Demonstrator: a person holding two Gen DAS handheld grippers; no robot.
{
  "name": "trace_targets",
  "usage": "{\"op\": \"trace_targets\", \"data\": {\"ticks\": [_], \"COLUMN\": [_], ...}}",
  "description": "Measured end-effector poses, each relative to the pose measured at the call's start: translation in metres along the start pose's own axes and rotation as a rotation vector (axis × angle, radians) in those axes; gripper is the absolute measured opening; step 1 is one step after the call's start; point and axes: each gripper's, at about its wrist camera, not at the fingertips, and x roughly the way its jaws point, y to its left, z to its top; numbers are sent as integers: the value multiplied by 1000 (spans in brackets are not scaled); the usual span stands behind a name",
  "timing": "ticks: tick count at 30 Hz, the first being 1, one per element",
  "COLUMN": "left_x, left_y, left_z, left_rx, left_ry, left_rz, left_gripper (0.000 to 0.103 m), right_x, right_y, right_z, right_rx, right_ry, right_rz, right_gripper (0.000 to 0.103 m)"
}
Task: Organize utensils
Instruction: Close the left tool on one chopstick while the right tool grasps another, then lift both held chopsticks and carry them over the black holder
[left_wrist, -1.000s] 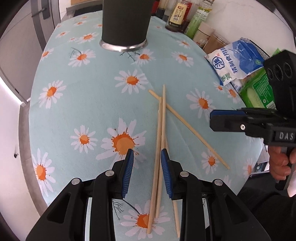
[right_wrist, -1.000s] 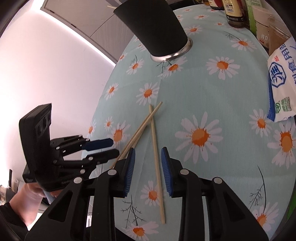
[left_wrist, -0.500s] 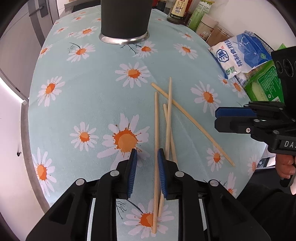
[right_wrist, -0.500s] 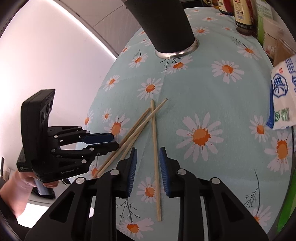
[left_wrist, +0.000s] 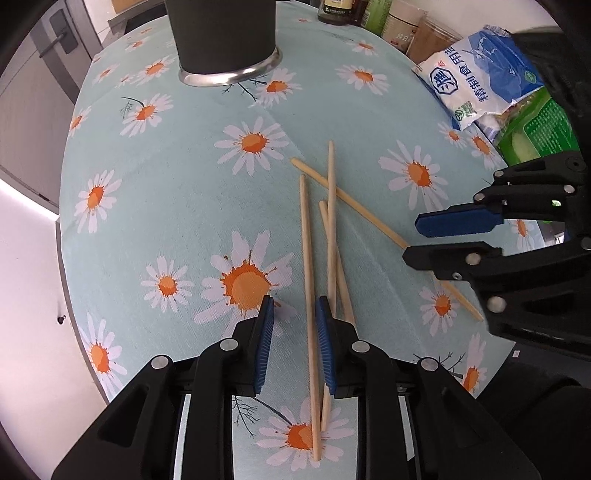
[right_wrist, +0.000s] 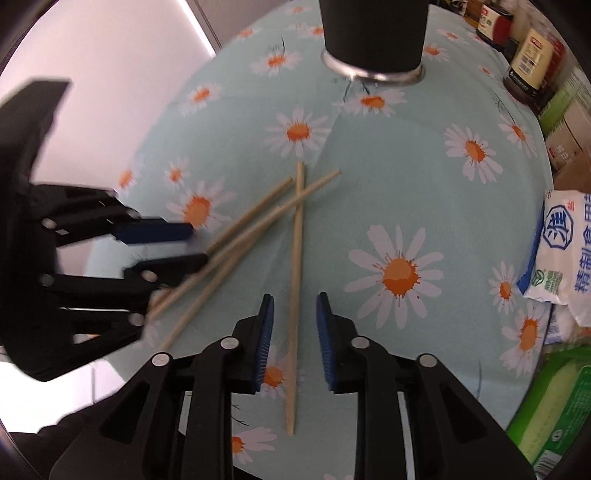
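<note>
We look down both grippers onto a table (left_wrist: 155, 206) under a pale blue daisy-print cloth. Four wooden chopsticks lie loosely crossed near its middle. The left gripper (left_wrist: 294, 312) points steeply down with its blue-padded fingers (left_wrist: 266, 343) a small gap apart. One chopstick (left_wrist: 308, 266) runs lengthwise through that gap, close to the right pad, though we cannot tell whether it touches. The jaws have just been closing around it and do not yet pinch it. Two more chopsticks (left_wrist: 331, 221) cross each other just to the right of this gripper.

The right gripper (right_wrist: 294, 312) also points down, its jaws just closing and still slightly apart. A single chopstick (right_wrist: 295, 251) lies between its fingers (right_wrist: 325, 343), clear of both pads and flat on the cloth. In the left view this same stick (left_wrist: 369, 218) runs diagonally beneath the right gripper (left_wrist: 432, 240).

A dark cup (left_wrist: 225, 33) with a metal base ring stands upright at the far side of the table, well apart from the chopsticks. A white and blue bag (left_wrist: 476, 77), a green packet (left_wrist: 535, 133) and bottles (right_wrist: 528, 62) line the right edge.
</note>
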Motion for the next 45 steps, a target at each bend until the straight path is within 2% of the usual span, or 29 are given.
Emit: {"op": "trace_targets", "data": {"ticks": [2,5,11,14,15,16,17,25,28,34,38,43,45], "left_x": [1,1,0,-1,-1,-2,-3,-11,-16,-22,-33,-47,-55], "left_y": [2,14,24,31,30,29,30,48,53,67,73,73,72], "left_z": [2,2,2,0,-2,-4,-5,-13,-12,-5,-1,7,12], "left_rx": [-6,-43,-43,-48,-50,-52,-56,-91,-93,-120,-145,-176,-190], "left_ry": [6,6,-16,-25,-27,-30,-32,-54,-71,-95,-128,-186,-212], "left_rz": [-4,-38,-79,-110,-117,-125,-137,-217,-217,-209,-204,-203,-199], "left_gripper": [12,5,4,4,4,4,4,4,4,4,4,4,4], "right_x": [2,5,15,17,17,18,21,21,20,8,-15,-36,-45], "right_y": [4,8,26,28,29,29,27,7,-5,-36,-49,-58,-51], "right_z": [2,7,22,28,29,32,37,48,48,50,53,57,53], "right_rx": [-22,-21,-22,-1,8,15,24,135,169,217,215,215,204], "right_ry": [24,55,88,99,102,103,105,115,103,36,-74,-165,-195], "right_rz": [-31,-62,-149,-162,-160,-169,-199,-179,-185,-133,-72,-19,-1], "right_gripper": [21,21,21,19,18,8,5,5,5,5,5,5,5]}}
